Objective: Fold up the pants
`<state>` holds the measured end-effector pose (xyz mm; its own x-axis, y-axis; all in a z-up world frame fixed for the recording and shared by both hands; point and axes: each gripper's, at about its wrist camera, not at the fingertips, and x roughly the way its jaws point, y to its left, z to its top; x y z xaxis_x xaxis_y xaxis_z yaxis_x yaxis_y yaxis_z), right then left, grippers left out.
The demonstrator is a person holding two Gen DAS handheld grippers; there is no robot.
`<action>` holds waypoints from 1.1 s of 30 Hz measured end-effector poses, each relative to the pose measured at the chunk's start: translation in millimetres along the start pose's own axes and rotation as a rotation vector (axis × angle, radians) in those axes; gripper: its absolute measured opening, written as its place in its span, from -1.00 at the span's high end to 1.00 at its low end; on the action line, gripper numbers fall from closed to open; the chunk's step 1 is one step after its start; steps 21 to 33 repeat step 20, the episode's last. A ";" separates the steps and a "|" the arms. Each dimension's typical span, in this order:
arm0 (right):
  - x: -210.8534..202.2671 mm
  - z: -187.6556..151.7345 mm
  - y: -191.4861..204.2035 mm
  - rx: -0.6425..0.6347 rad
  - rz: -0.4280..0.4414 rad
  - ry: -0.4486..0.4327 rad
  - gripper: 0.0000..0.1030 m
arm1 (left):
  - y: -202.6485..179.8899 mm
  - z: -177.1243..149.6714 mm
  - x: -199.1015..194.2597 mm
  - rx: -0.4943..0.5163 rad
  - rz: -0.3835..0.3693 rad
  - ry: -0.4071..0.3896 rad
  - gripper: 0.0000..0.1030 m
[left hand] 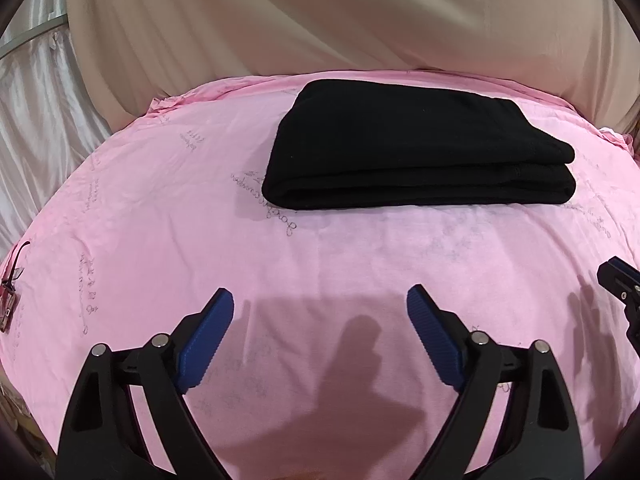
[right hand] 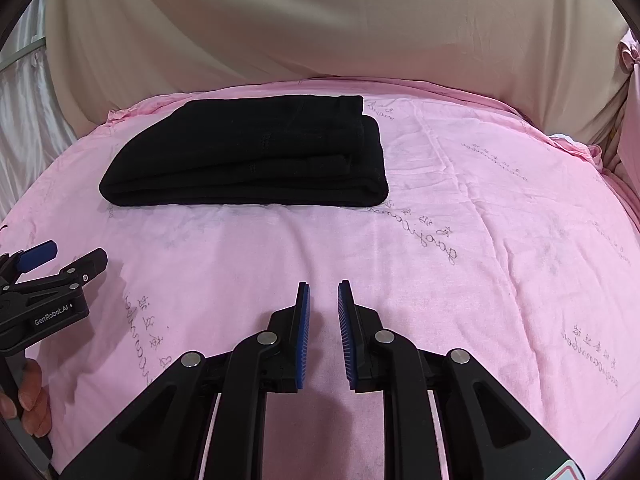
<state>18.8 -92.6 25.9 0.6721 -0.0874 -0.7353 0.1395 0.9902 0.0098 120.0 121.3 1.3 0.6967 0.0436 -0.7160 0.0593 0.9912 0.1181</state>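
Two grippers up front, one garment beyond, one sheet under it all. Nearest, left black gripper with blue ribbed pads [left hand: 320, 300], jaws spread wide, nothing between them, hovering over the near part of the pink printed cotton sheet [left hand: 160, 240]. Alongside, right black gripper with blue ribbed pads [right hand: 323, 294], jaws parted only a narrow gap, pinching nothing, also over bare pink cloth near the near edge. Seen at the left rim of the right wrist view: the left gripper [right hand: 64, 256] again, side on, with bare fingers [right hand: 32, 396] wrapped round its handle.

Further in, one bundle of black knit pants [left hand: 420, 148], folded into a flat stack of several layers. Long axis running left to right across the sheet, parallel to its far edge. Rounded fold facing the grippers; layered loose ends stepping up at the bundle's right end. Lying in the far half of the sheet, close to the far edge, nearer the far left corner in the right wrist view [right hand: 248, 152].

Room: a broad strip of bare pink cloth between grippers and bundle, and more open cloth to the bundle's right, with light creases. Beyond the far edge, one draped beige fabric backdrop [right hand: 320, 20].
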 end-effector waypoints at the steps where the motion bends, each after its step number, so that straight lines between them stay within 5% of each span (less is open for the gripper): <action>1: 0.0 -0.1 -0.1 -0.001 0.000 0.000 0.69 | -0.6 0.2 -0.1 0.006 -0.010 0.000 -0.64; 9: 1.0 0.6 -0.3 -0.007 0.002 0.003 0.69 | 4.6 1.5 1.1 -0.013 -0.082 -0.004 -0.69; 15: 1.9 0.1 -0.2 -0.012 -0.001 0.010 0.69 | 1.9 2.2 7.7 -0.008 -0.015 0.029 -0.71; 33: 1.4 0.0 -0.7 -0.012 -0.003 0.007 0.59 | -1.2 0.8 5.7 0.006 -0.009 0.022 -0.71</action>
